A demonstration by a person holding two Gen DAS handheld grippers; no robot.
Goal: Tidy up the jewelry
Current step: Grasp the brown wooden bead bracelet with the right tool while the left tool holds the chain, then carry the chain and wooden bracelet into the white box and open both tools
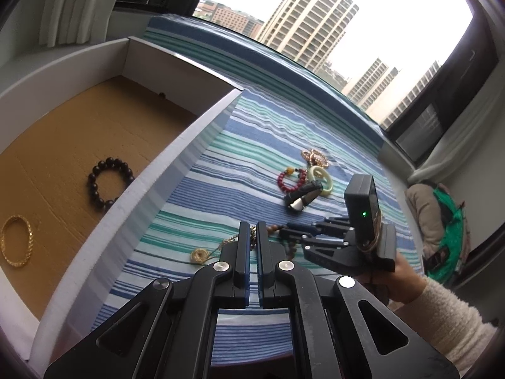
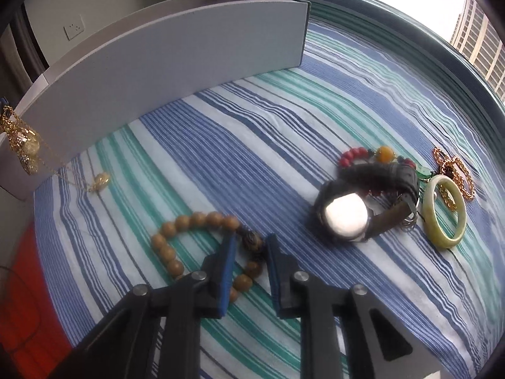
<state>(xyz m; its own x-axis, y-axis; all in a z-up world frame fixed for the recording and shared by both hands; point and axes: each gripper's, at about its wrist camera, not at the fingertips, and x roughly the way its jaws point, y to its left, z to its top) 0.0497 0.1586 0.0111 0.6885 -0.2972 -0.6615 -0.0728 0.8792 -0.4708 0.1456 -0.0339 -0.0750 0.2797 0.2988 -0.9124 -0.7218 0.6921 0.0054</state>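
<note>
A gold chain necklace (image 1: 221, 246) is pinched in the nearly shut left gripper (image 1: 251, 237) beside the white box (image 1: 176, 154), presumably for dropping in beside the black bead bracelet (image 1: 109, 183). The right gripper (image 2: 249, 246) is held partly open around the wooden bead bracelet (image 2: 202, 243), not yet clamped. The striped cloth (image 2: 252, 126) is spread near a window.

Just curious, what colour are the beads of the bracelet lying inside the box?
Black, glossy beads; the left wrist view shows them best.
</note>
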